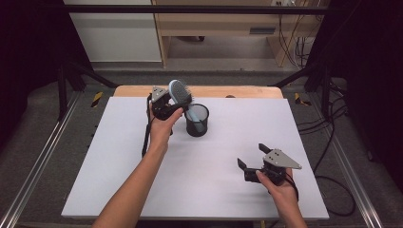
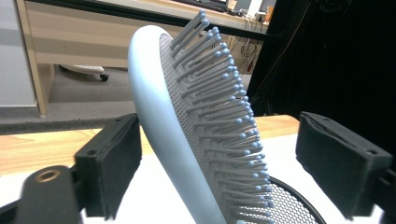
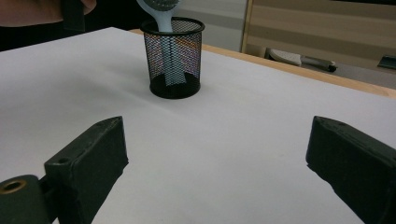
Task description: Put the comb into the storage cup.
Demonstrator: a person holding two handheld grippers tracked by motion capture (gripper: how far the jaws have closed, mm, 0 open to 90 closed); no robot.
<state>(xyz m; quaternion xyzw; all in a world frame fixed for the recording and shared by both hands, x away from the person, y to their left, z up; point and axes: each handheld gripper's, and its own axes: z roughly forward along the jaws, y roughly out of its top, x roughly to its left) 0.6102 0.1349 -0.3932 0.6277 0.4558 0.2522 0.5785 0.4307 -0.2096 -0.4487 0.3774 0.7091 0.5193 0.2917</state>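
A light blue hairbrush (image 1: 179,92) is seen standing handle-down in a black mesh cup (image 1: 197,121), which sits on the white table (image 1: 119,190) toward 12 o'clock of its middle in the high view. The brush head leans out of the cup toward 10 o'clock, where the left gripper (image 1: 178,100) is held just beside it. In the left gripper view the brush head (image 2: 187,140) is found between the two black pads: the smooth back of the brush lies close against the pad at 9 o'clock (image 2: 112,168), though contact cannot be confirmed, while the pad at 3 o'clock (image 2: 341,163) stands apart from the bristle tips, so the brush is not pinched. The cup's rim (image 2: 299,198) is visible at 5 o'clock of that view. The right gripper (image 1: 251,156) is held low over the table at 4 o'clock of the cup, well apart from it, with its fingers spread wide and nothing between them. In the right gripper view the cup (image 3: 173,58) is seen at 12 o'clock beyond the spread pads, with the brush handle (image 3: 170,51) visible through the mesh.
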